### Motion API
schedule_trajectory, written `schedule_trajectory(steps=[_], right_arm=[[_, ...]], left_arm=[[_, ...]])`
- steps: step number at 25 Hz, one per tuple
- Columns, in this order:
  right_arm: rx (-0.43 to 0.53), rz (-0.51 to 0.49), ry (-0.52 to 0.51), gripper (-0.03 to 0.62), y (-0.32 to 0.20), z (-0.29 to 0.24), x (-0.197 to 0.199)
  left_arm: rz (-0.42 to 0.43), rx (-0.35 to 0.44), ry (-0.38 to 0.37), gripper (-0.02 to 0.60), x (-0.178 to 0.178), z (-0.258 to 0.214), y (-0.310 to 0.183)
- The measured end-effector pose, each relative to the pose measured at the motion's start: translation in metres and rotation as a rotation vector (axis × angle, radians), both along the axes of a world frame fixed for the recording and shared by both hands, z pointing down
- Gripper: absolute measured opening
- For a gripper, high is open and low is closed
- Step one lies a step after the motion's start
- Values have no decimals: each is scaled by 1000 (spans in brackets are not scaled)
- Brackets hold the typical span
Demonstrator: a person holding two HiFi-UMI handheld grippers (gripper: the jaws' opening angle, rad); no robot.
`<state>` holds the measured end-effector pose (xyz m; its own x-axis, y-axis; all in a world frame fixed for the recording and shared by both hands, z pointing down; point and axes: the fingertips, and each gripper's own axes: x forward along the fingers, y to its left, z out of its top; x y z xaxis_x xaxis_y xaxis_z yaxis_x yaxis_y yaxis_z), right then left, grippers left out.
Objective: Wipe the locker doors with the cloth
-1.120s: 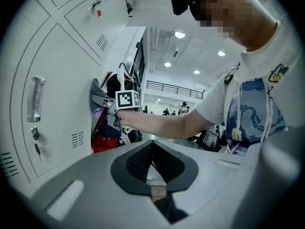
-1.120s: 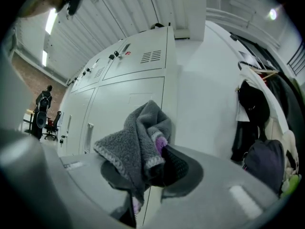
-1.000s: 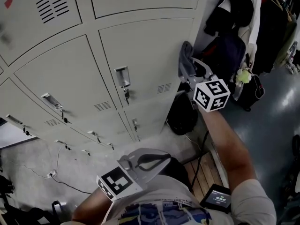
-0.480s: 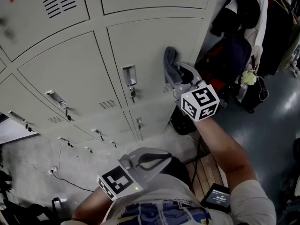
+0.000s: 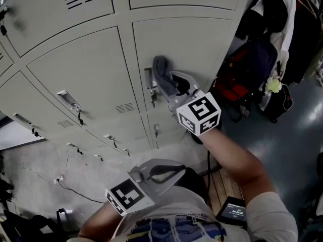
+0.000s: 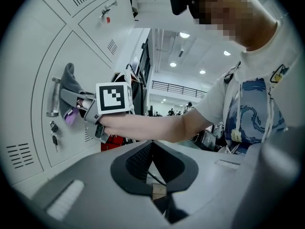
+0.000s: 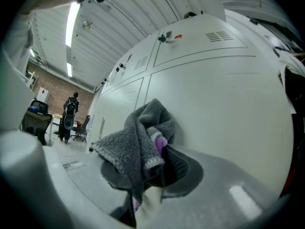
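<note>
Cloth [image 5: 160,70] slid left (clamped in right gripper [image 7: 150,168] jaws).

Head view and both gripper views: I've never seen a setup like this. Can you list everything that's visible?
pale grey metal locker doors: several, pale grey, across the left and middle of the head view
silvery metal door handles: several, silver, on the lower doors
fluffy grey cloth with a purple edge: one, grey, against a door beside a handle
dark clothes and bags: a cluster, mostly black, right of the lockers
small lit screen: one, dark, bottom right
left gripper: one, grey, low by the person's chest, jaws together, empty
right gripper: one, grey, jaws shut on the cloth
</note>
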<state>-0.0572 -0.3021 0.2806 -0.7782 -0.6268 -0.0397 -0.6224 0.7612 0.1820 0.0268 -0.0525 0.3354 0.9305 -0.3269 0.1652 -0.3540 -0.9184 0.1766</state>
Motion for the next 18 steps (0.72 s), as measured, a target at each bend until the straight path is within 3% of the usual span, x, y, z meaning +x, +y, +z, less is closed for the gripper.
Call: schedule_trajectory(steps=[10,18], right_arm=[[-9,-7,-6,104,8,0,-6],[8,121,2,104,-3,-1,78]], left_arm=[[9,2,-5,3,-9,-1,8],[54,0,16,3,7,0,9]])
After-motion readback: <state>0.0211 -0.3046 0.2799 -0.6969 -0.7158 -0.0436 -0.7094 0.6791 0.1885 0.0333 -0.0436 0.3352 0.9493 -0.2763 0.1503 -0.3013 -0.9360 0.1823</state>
